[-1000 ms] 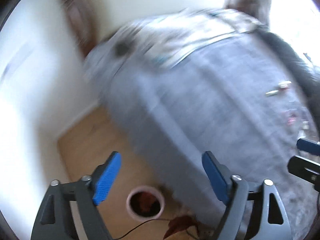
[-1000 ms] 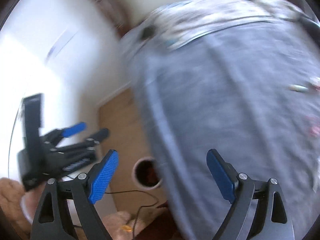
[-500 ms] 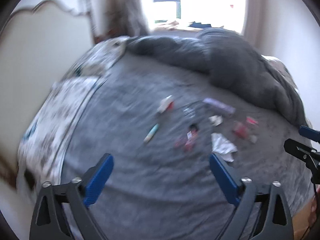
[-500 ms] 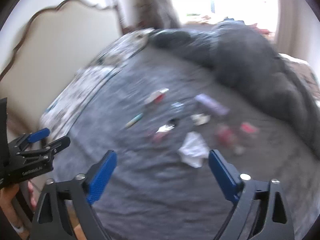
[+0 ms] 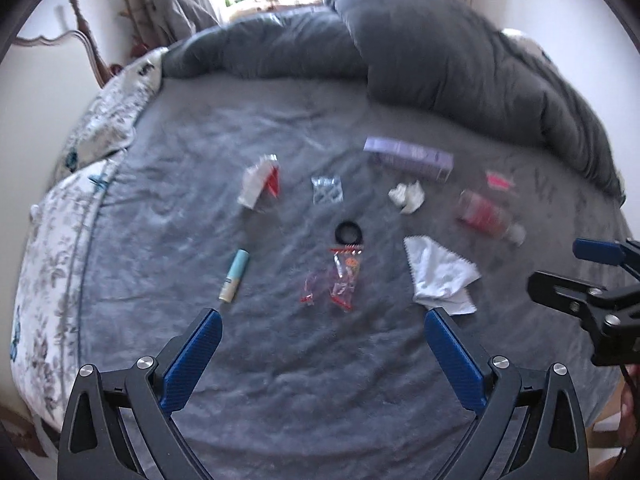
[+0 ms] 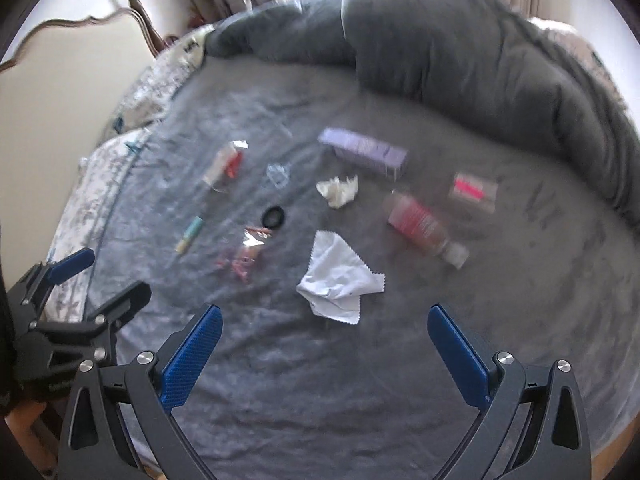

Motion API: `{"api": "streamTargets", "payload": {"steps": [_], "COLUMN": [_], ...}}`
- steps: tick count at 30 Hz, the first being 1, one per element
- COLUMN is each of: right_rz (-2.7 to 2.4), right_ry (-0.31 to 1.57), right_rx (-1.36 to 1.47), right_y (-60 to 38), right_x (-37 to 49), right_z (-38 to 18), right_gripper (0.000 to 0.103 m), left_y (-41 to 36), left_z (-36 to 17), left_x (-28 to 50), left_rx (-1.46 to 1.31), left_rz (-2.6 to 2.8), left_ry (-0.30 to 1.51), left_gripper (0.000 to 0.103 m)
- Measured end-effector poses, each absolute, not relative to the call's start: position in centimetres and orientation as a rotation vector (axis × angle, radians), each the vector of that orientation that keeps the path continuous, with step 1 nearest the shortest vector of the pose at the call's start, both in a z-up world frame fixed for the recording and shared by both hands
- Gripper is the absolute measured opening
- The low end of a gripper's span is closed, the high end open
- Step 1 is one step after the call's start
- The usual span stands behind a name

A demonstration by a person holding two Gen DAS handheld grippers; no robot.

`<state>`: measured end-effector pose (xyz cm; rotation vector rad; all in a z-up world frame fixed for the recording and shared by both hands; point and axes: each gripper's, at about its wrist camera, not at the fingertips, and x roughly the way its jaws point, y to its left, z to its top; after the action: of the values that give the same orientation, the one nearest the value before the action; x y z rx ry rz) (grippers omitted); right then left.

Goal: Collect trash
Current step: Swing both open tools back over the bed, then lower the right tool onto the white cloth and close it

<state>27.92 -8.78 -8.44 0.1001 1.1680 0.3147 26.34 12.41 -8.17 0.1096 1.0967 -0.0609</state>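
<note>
Grey blanket (image 5: pixel 280 380) is covering the bed, and the trash is lying scattered across its middle. Both grippers are hovering over the near edge with nothing between their fingers: the left gripper (image 5: pixel 322 346) is standing wide apart, and so is the right gripper (image 6: pixel 324 342).

A white cloth (image 6: pixel 340 280) is lying crumpled nearest the right gripper, with a red-labelled bottle (image 6: pixel 420 226) on its side off to the right. A crumpled tissue (image 5: pixel 408 197) is sitting just below a lilac box (image 5: pixel 408 158). Left of centre, a pale blue tube (image 5: pixel 235 275) is lying well apart from a red-and-white wrapper (image 5: pixel 260 186). A black ring (image 5: pixel 349 233) is resting just above a clear packet (image 5: pixel 340 280) (red bits inside). A dark grey duvet (image 5: pixel 440 60) is bunching along the far side.
</note>
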Motion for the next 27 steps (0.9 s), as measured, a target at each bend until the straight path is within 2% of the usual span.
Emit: {"api": "streamTargets", "payload": {"steps": [9,15,19,27], "right_rz": [0.327,0.306,0.273,0.234], "right_ry": [1.408,1.505,1.533,1.532], "right_rx": [0.055,0.017,-0.012,-0.091], "right_y": [-5.1,-4.1,-3.7,-2.6], "right_x": [36.2,38.5,38.6,37.8], "right_z": [-19.7,-24.7,-27.0,-27.5], "right_gripper": [0.102,0.102,0.103,0.103], "left_y": [14.4,13.9,13.6,13.4], "left_z": [-16.6,-20.3,-21.4,-21.4], "left_x": [31.8,34.3,34.4,34.0], "left_rx": [0.091,0.086,0.086,0.096], "left_rz": [-0.050,-0.081,-0.077,-0.077], "left_ry": [1.254,1.313,1.344,1.353], "left_gripper": [0.101,0.101,0.101,0.101]}}
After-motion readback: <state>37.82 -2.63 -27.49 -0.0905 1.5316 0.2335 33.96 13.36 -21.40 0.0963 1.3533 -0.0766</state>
